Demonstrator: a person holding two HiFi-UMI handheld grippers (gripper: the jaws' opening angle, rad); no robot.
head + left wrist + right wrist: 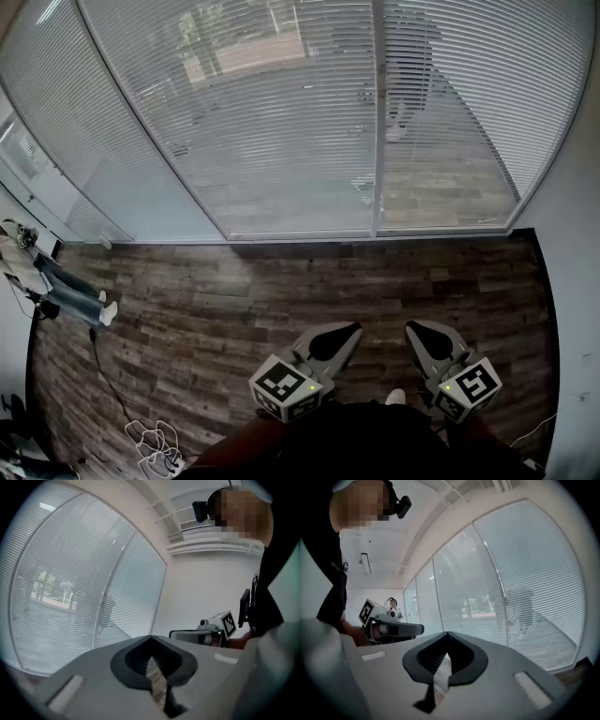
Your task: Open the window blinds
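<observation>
White horizontal window blinds hang lowered over the tall glass panes ahead, split by a vertical frame bar. The outdoors shows faintly between the slats. The same blinds fill the left gripper view, and the blinds fill the right gripper view. Both grippers are held low in front of the person, well short of the window. My left gripper is shut and holds nothing. My right gripper is also shut and empty. No cord or wand for the blinds can be made out.
Dark wood floor lies between me and the window. A person is at the left wall, with loose cables on the floor nearby. A grey wall bounds the right side.
</observation>
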